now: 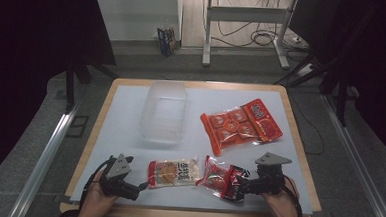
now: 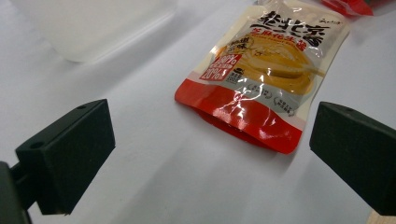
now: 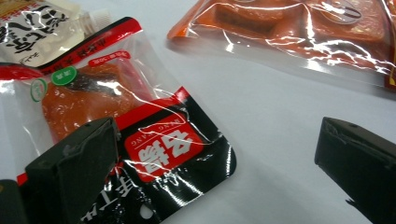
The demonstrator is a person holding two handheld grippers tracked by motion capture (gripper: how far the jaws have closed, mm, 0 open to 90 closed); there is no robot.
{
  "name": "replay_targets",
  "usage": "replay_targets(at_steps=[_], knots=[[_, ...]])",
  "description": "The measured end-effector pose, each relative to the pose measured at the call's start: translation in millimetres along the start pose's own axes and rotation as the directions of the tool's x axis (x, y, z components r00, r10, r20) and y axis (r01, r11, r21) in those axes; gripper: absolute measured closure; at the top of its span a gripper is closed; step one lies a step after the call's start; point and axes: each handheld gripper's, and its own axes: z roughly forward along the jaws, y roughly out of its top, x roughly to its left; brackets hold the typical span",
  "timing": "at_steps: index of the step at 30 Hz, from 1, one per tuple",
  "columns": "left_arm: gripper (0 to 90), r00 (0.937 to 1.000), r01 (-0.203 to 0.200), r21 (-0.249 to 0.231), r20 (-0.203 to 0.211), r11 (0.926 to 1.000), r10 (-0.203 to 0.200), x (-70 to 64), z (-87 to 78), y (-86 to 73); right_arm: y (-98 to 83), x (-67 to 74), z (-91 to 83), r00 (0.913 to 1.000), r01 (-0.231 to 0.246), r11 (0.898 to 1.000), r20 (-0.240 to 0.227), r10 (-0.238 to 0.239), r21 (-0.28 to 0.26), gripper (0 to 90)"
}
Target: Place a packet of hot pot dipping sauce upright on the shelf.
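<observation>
High view, near edge: my left tongs [image 1: 139,190] and right tongs [image 1: 239,185] hover low over the table [image 1: 120,129]; yellow packet [image 1: 172,173] and black-and-red packet [image 1: 222,179] lie between them; clear tub [image 1: 164,112] and orange tray pack [image 1: 240,125] farther off.
Left gripper view: jaws spread, gripping nothing; yellow packet [image 2: 266,74] just ahead.
Right gripper view: jaws spread; black-and-red packet [image 3: 140,140] by my left jaw.
</observation>
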Motion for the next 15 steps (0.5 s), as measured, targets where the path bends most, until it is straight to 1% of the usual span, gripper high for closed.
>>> replay_targets(at_steps=[2, 5, 7, 8, 13, 15], knots=[[0.4, 1.0000, 0.005, 0.005, 0.003, 1.0000, -0.005, 0.0, 0.1, 0.1, 0.0, -2.6, 0.1, 1.0000, -0.006, 1.000, 0.006, 0.006, 0.004, 0.0], [0.6, 1.0000, 0.004, 0.009, 0.001, 1.0000, -0.004, -0.2, 0.2, 0.3, 0.3, -5.1, -0.6, 0.9999, -0.001, 1.000, 0.012, 0.001, 0.015, 1.6], [0.6, 1.0000, 0.005, 0.009, 0.001, 0.9999, -0.005, -0.3, 0.2, 0.3, 0.4, -6.1, -0.8, 0.9999, -0.004, 1.000, 0.014, 0.004, 0.010, 2.0], [0.7, 1.0000, 0.005, 0.009, 0.001, 0.9999, -0.005, -0.2, 0.0, 0.4, 1.1, -8.5, -1.6, 0.9998, -0.013, 1.000, 0.016, 0.013, 0.002, 2.4], [0.9, 0.9999, 0.012, 0.004, 0.008, 0.9999, -0.012, 0.5, -0.4, 0.2, 2.0, -13.3, -2.4, 0.9996, -0.019, 1.000, 0.022, 0.019, -0.014, 2.7], [0.9, 0.9999, 0.012, 0.001, 0.010, 0.9999, -0.012, 0.2, -0.5, 0.4, 3.1, -15.0, -3.5, 0.9996, -0.018, 0.999, 0.021, 0.019, -0.030, 2.8]])
